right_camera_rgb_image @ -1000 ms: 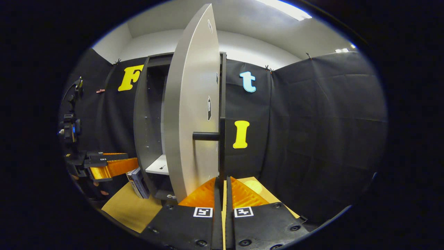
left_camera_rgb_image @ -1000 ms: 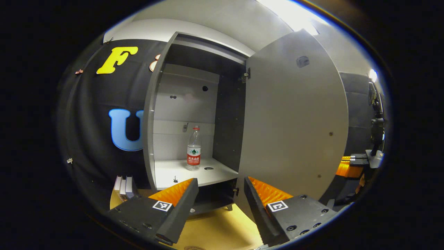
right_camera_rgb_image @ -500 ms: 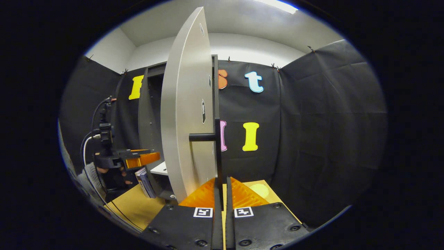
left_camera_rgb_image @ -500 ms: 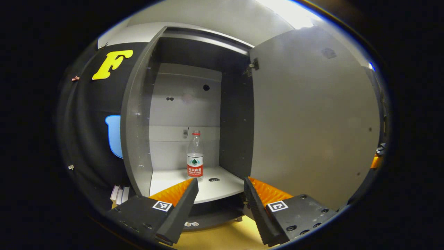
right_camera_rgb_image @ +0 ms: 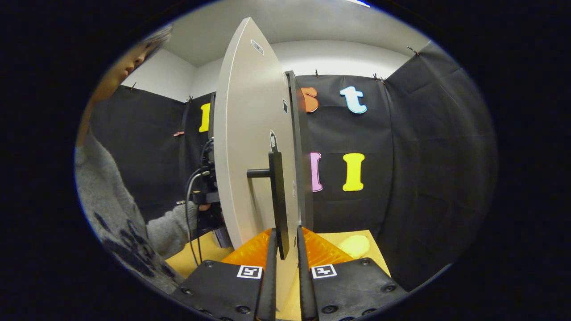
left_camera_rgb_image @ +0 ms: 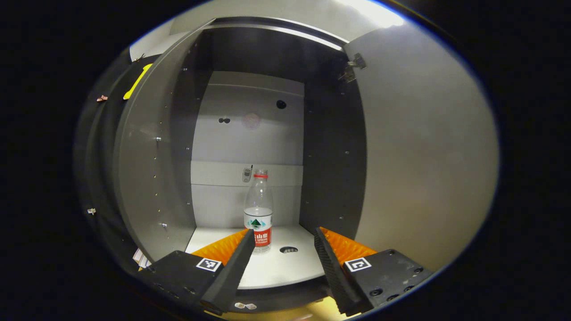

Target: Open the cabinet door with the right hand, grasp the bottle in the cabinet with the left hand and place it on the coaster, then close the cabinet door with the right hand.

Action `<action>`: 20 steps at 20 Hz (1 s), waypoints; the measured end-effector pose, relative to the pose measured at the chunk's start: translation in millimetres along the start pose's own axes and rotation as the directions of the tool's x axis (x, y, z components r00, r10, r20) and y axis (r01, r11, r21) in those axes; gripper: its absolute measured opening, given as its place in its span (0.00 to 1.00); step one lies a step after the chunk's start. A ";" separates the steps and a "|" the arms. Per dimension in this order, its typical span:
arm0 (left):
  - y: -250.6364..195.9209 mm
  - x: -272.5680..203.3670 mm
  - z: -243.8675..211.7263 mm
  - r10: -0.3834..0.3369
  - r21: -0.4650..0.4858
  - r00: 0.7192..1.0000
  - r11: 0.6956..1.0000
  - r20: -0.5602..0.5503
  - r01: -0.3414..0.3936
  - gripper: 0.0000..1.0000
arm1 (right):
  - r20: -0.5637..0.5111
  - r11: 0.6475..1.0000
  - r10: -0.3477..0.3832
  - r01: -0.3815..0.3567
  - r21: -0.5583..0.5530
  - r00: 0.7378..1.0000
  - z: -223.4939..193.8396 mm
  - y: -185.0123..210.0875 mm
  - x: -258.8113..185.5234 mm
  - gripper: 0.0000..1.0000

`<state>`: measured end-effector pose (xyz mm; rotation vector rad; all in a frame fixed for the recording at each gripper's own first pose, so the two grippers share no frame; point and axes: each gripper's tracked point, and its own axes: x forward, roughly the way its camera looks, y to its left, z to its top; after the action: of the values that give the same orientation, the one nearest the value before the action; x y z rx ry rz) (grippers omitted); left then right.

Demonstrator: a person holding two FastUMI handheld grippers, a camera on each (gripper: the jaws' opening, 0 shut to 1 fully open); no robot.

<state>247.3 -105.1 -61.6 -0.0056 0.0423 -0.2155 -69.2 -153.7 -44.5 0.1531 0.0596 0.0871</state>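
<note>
The tall grey cabinet door [right_camera_rgb_image: 250, 147] is held wide open by the right gripper [right_camera_rgb_image: 284, 249], whose two fingers are clamped on the lower end of the black bar handle [right_camera_rgb_image: 276, 200]; this grip appears to be kept so that the door cannot swing back while the cabinet is entered. In the left gripper view, the left gripper [left_camera_rgb_image: 281, 247] is seen at the mouth of the grey cabinet [left_camera_rgb_image: 142, 147], its fingers spread well apart and empty, evidently set wide enough to pass around the bottle. One clear plastic water bottle with a red cap ring and a red-and-white label [left_camera_rgb_image: 258, 209] stands upright on the white shelf [left_camera_rgb_image: 294, 267], towards the back, with its base partly hidden behind the tip of the finger on the left of that view; whether it is touched there cannot be told, though it looks farther off. One small dark hole [left_camera_rgb_image: 289, 249] is seen in the shelf just beside the bottle. One pale round coaster [right_camera_rgb_image: 354, 245] lies on the yellow table [right_camera_rgb_image: 330, 236] beyond the door, in the right gripper view. A person's grey sleeve [right_camera_rgb_image: 171, 227] is seen there too.
</note>
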 end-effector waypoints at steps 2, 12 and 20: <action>8.6 22.6 -3.9 0.035 0.039 0.999 0.999 -0.003 -0.035 0.86 | 0.041 0.998 -0.048 0.046 0.046 0.998 10.9 -19.9 -12.2 0.27; 32.2 116.9 -38.9 0.080 0.035 0.995 0.996 -0.062 -0.078 0.93 | 0.144 0.908 -0.413 0.393 0.147 0.899 34.0 -129.8 -40.4 0.72; 57.3 156.9 -47.2 0.129 0.019 0.989 0.992 -0.074 -0.128 0.93 | 0.066 0.927 -0.369 0.362 0.096 0.927 17.9 -135.9 -8.0 0.72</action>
<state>410.7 -82.7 -115.8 0.0197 0.1154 -0.0869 -64.9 -291.0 -47.5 0.2258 0.0080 -0.2963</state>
